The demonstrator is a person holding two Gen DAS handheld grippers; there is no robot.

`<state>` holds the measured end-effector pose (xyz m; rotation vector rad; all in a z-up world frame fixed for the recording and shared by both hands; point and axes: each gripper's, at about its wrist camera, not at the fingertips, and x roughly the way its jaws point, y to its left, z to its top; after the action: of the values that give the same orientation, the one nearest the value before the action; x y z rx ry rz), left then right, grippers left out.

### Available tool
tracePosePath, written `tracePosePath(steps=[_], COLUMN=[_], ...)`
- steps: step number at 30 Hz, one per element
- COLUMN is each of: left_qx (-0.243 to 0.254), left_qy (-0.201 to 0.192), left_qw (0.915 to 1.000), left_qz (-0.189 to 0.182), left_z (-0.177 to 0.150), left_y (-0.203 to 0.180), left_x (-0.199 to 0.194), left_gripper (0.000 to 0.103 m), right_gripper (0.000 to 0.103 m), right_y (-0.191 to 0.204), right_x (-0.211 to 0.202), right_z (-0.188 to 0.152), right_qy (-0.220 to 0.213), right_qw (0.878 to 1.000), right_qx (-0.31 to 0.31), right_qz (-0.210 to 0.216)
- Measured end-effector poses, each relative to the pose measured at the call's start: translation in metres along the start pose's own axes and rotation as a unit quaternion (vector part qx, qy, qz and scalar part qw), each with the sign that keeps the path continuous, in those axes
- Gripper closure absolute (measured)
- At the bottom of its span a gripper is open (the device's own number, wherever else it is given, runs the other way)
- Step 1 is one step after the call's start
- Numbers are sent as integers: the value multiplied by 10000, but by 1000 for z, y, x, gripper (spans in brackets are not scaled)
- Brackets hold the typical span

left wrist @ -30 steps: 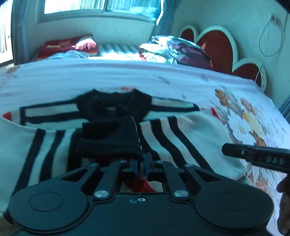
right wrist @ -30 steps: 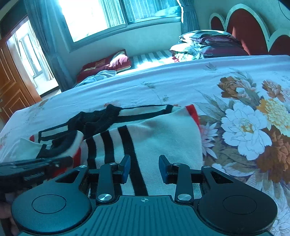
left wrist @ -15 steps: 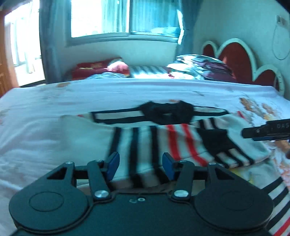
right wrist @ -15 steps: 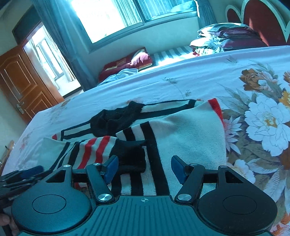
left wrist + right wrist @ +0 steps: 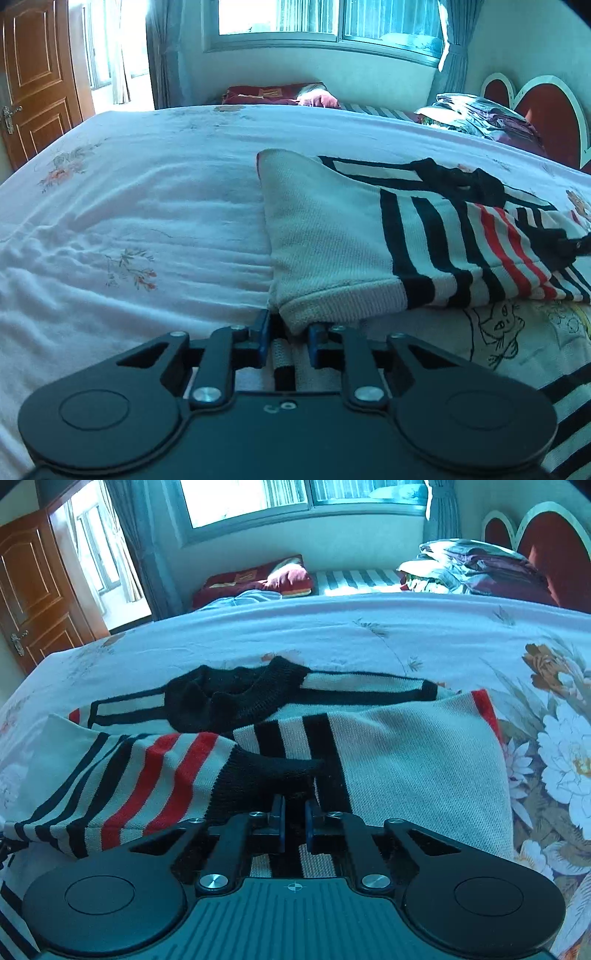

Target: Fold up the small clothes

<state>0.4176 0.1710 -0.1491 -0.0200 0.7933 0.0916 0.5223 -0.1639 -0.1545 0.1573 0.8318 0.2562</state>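
The thing I'm folding is a small cream knit sweater w/ black and red stripes and a black ribbed collar [image 5: 236, 698]. It lies spread on the pale floral bedsheet [image 5: 129, 221], collar toward the window side, both sleeves already laid in across the chest.

My left gripper [image 5: 286, 334] is at the sweater's near left corner, at the cream ribbed hem [image 5: 332, 306]. Its jaws are closing, the rolled hem edge sits between the blue pads, and they look pressed on it. My right gripper [image 5: 294, 823] is over the mid-front. Those jaws are also closing, nearly together, w/ dark knit between them, right by the black sleeve cuff [image 5: 273, 771]. I judge it's pinching the cuff or the black stripe under it, can't tell which layer.

Handling, as I judge it: light, soft, floppy knit w/ no stiffness, so it'll sag and drape from any pinch point. Not fragile, not slippery; the ribbing gives good bite. It stretches tho, so a hard tug would distort it or drag the folded sleeves out of place. Best holds are the thick ribbed bits: the hem corners for lifting the bottom up toward the collar, and the cuff for resetting a sleeve. Both corners should rise together, else the fold skews.
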Motion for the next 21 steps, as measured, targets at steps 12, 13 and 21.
tracePosePath(steps=[12, 13, 21], left_qx=[-105, -68, -30], left_qy=[177, 187, 226], left_qw=[9993, 9993, 9988], left_qz=[-315, -325, -444], left_z=[1, 2, 3], left_y=[13, 13, 17], left_x=[4, 4, 5], left_gripper=[86, 86, 86], right_gripper=[98, 98, 98], right_y=[-8, -8, -6], right_x=[-16, -17, -34], right_z=[-30, -28, -23], right_qy=[-26, -36, -128], right_qw=[9995, 9995, 9993], right_qx=[106, 111, 245], right_qz=[-284, -283, -255])
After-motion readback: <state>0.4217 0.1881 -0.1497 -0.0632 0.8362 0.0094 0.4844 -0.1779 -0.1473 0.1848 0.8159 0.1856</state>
